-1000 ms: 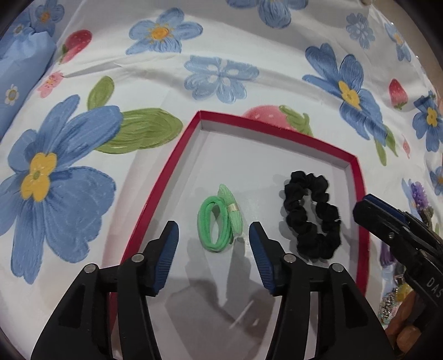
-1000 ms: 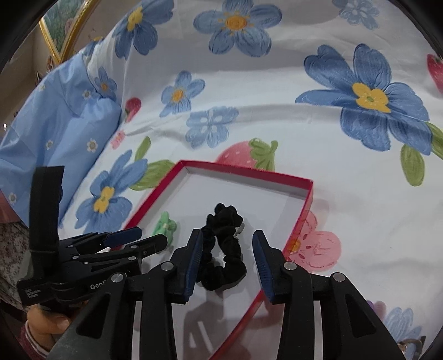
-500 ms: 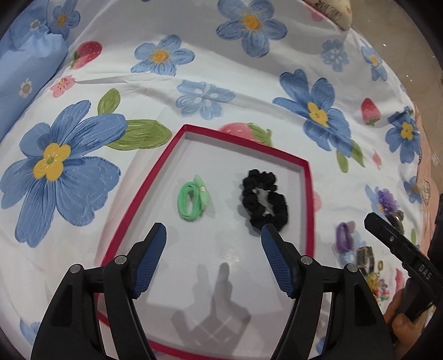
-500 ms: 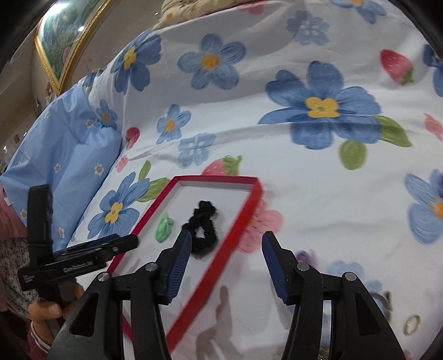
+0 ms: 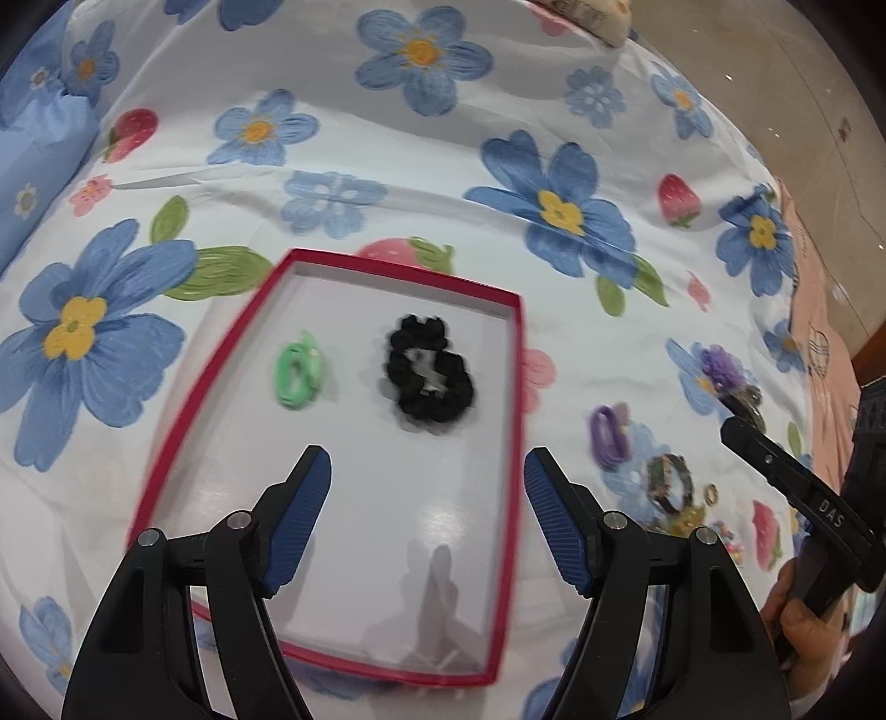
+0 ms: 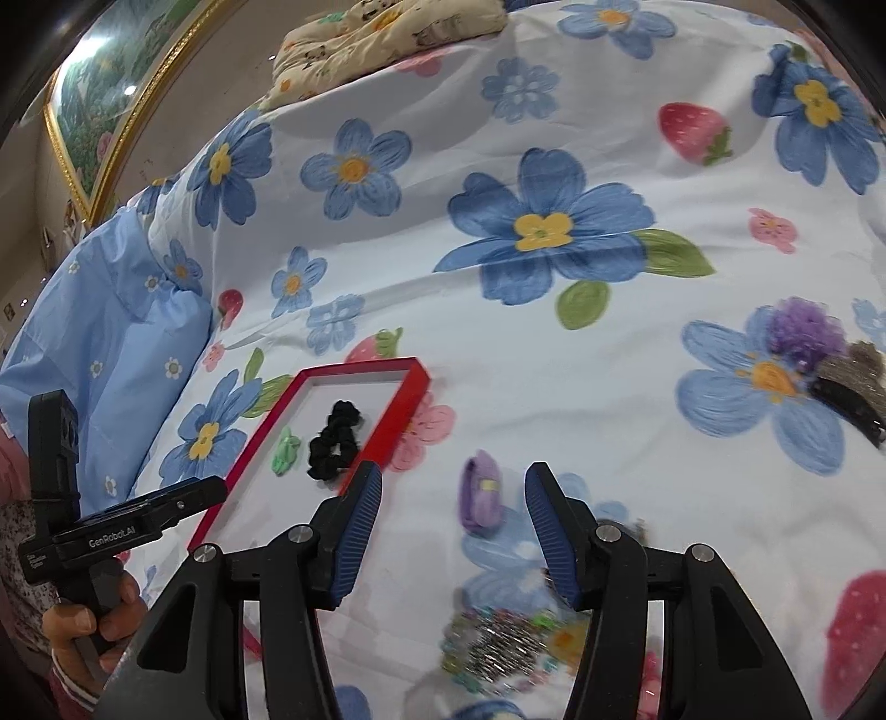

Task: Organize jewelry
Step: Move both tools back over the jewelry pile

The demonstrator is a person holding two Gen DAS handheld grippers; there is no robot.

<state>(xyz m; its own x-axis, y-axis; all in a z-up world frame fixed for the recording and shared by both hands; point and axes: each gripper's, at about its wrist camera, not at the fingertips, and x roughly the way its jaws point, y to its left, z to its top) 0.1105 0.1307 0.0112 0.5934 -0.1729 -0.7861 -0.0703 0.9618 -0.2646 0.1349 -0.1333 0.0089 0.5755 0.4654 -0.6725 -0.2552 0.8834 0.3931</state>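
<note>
The green elastic hair tie (image 5: 297, 375) and black fabric scrunchie (image 5: 429, 376) lie in the shallow red-rimmed white box (image 5: 518, 387) on the flowered bedsheet (image 5: 387, 183). Both the left gripper (image 5: 427, 498) and right gripper (image 6: 453, 518) stand open and empty. My advice: bring the right one squarely over the purple elastic hair tie (image 6: 480, 493) just beyond the box's right edge, then close.

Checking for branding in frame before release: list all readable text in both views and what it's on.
"GenRobot.AI": side of the left gripper, seen in the right wrist view.
"DAS": arm of the right gripper, seen in the left wrist view; the rest is cut off.
Small print below "GenRobot.AI": too small to read.
Print on the beige cushion: too blurred to read.
</note>
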